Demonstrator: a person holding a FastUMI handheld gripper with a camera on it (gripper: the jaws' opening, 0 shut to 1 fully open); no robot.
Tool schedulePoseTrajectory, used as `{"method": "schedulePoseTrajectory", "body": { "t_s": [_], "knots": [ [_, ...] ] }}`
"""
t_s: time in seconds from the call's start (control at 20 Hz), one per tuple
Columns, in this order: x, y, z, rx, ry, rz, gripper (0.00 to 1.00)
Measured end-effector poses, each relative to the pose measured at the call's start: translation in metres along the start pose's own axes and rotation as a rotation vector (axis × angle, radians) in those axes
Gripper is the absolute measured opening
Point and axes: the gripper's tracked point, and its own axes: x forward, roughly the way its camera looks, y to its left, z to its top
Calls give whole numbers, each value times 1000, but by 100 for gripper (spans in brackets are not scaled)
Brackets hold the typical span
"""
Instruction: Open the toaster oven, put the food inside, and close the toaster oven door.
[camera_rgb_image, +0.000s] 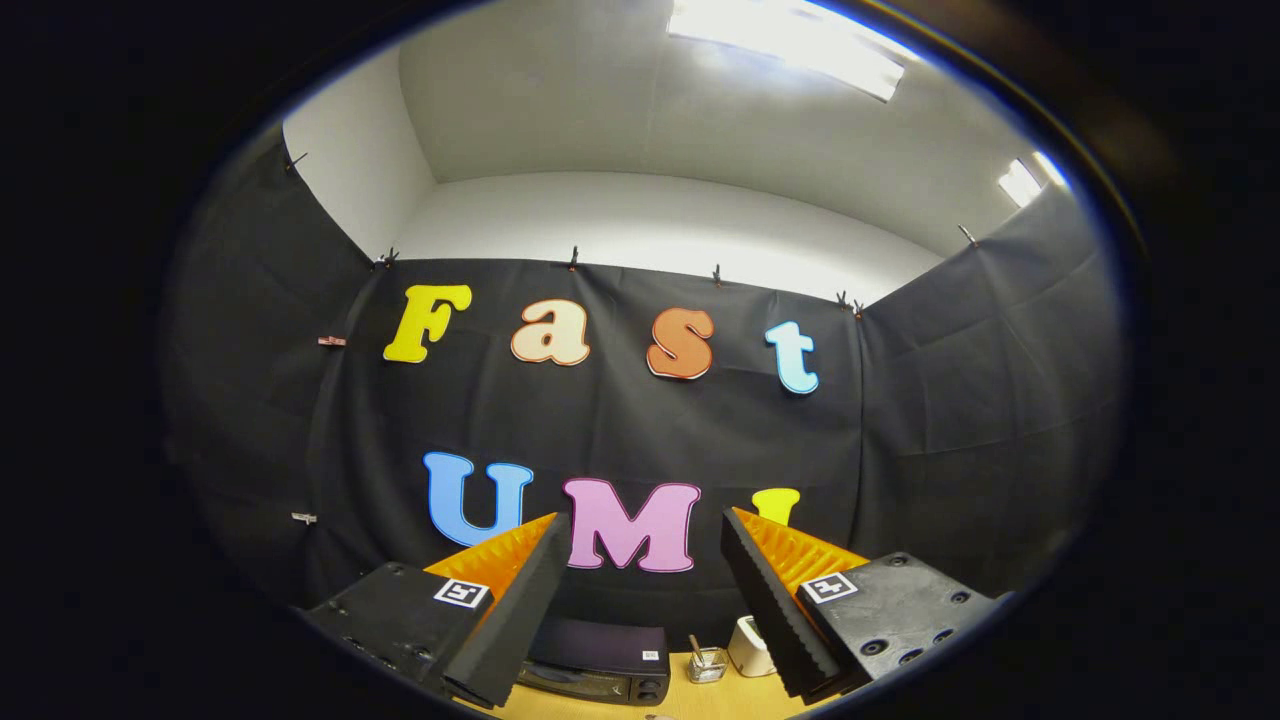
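A gripper is held high and tilted upward, facing the black cloth wall of a booth, with a white ceiling and bright ceiling lights above. Its two fingers stand wide apart with nothing between them but open air. Going from left to right: the left finger rises on one side; just beside its lower end, low down between the two fingers and beyond them, sits a dark toaster oven on a wooden table, its door looking closed. Right of the oven is a small glass jar with a stick standing in it, then a small white container partly hidden behind the right finger. The oven is well apart from the fingertips, which touch nothing.
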Motion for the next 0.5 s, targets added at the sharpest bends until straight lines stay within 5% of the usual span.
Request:
{"method": "schedulePoseTrajectory", "body": {
  "t_s": [0.5],
  "knots": [
    [35, 24, -31, 29, 36, 45, 97]
  ]
}}
